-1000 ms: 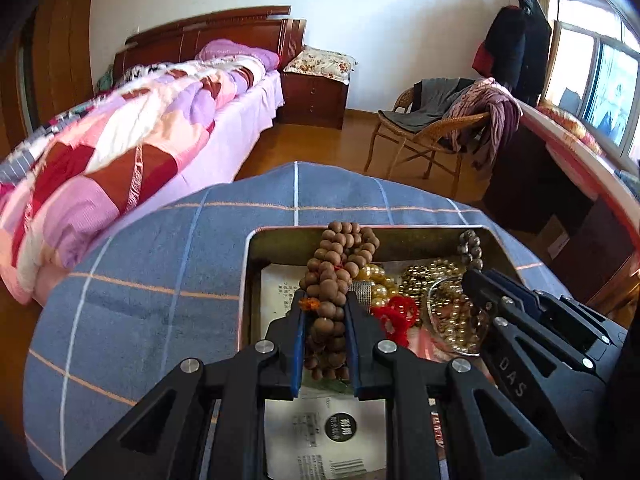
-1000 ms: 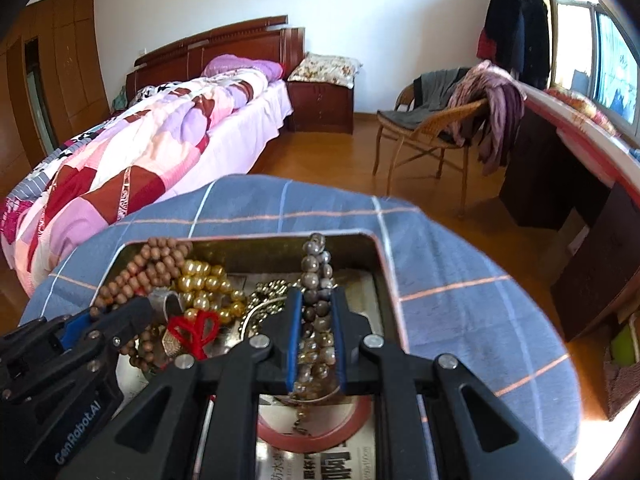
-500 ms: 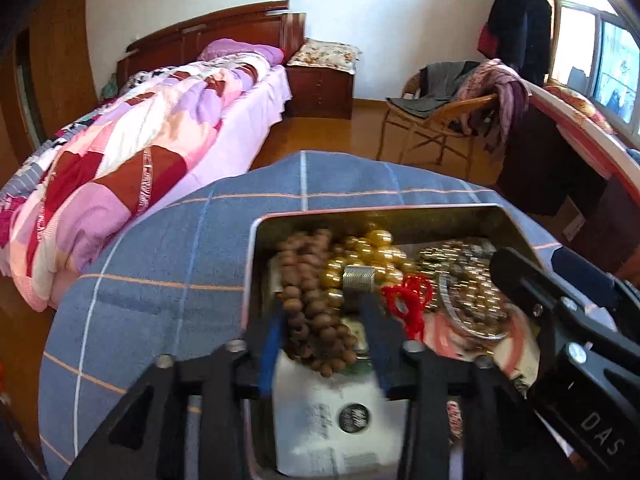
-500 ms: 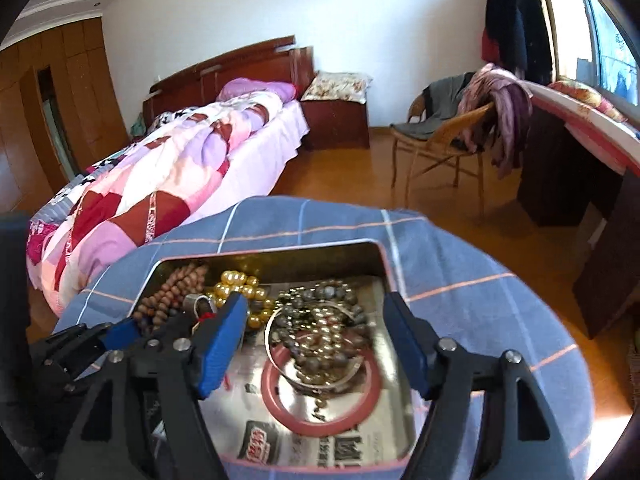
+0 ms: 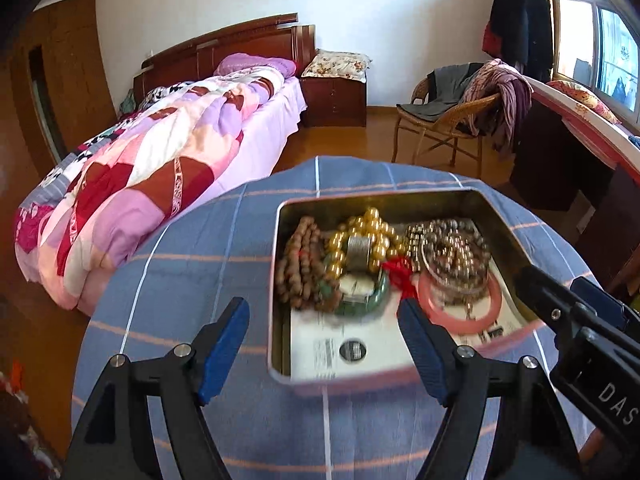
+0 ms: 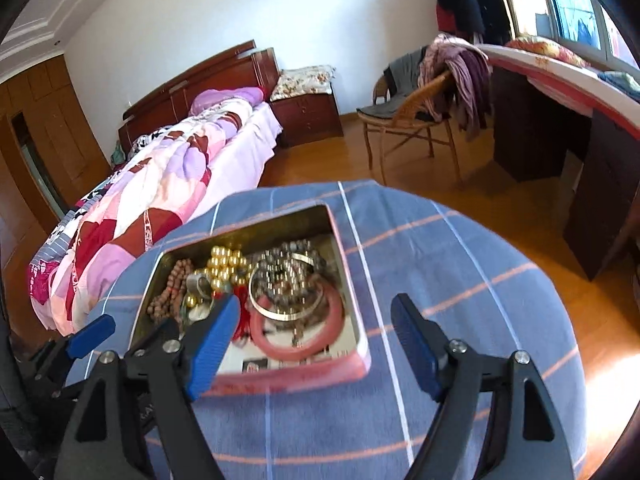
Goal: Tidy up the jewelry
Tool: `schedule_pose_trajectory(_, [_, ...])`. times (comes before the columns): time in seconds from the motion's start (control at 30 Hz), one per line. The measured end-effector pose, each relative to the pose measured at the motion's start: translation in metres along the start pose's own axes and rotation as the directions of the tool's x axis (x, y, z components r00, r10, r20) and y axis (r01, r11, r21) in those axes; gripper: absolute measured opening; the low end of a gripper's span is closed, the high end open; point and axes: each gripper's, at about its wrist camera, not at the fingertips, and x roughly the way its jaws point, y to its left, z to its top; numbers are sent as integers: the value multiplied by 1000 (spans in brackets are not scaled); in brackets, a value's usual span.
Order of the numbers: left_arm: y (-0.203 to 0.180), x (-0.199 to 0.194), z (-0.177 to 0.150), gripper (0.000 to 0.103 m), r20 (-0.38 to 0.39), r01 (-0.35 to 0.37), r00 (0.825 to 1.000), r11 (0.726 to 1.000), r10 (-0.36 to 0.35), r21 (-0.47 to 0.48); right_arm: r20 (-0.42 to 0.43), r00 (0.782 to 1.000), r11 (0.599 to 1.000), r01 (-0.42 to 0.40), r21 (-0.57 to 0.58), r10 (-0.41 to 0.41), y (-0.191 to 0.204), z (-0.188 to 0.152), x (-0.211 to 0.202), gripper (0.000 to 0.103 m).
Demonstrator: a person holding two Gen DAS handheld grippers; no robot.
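Note:
A metal tin (image 5: 380, 200) (image 6: 354, 320) with a pink rim sits on the blue checked tablecloth (image 5: 200, 256). Inside lie a brown wooden bead string (image 5: 300, 264) (image 6: 168, 292), gold beads (image 5: 372, 224) (image 6: 224, 260), a green bangle (image 5: 360, 308), a red tassel (image 5: 400, 270), a grey bead string (image 5: 456, 244) (image 6: 292, 272), a silver bangle (image 6: 288, 314) and a pink bangle (image 5: 496, 296) (image 6: 280, 346). My left gripper (image 5: 322, 312) hangs before the tin's near left corner, jaws opening, holding nothing. My right gripper (image 6: 316, 308) hangs before the near right corner, jaws also opening, holding nothing.
The round table's edge curves close around the tin. Beyond it are a bed with a patchwork quilt (image 5: 160, 160), a wooden nightstand (image 5: 334, 96), a wicker chair (image 5: 444, 120) draped with clothes, and a dark desk (image 6: 560, 140) under the window at the right.
The left gripper let go of the brown bead string and the right let go of the grey one. Both strings now lie in the tin. Both grippers opened wide and drew back.

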Motion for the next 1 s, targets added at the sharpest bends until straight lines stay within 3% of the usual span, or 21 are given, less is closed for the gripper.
schedule_pose_trajectory(0.23, [5, -29, -17, 77, 31, -15, 999, 1000, 14, 3, 3, 1000, 1000, 10, -1, -10, 0, -16, -22, 92])
schedule_pose_trajectory(0.63, [11, -68, -48, 77, 43, -60, 997, 998, 60, -9, 47, 998, 999, 36, -13, -35, 2, -37, -65, 95])
schedule_pose_trajectory(1.0, [18, -110, -64, 77, 88, -66, 994, 997, 69, -40, 155, 986, 995, 73, -63, -62, 18, -50, -109, 101])
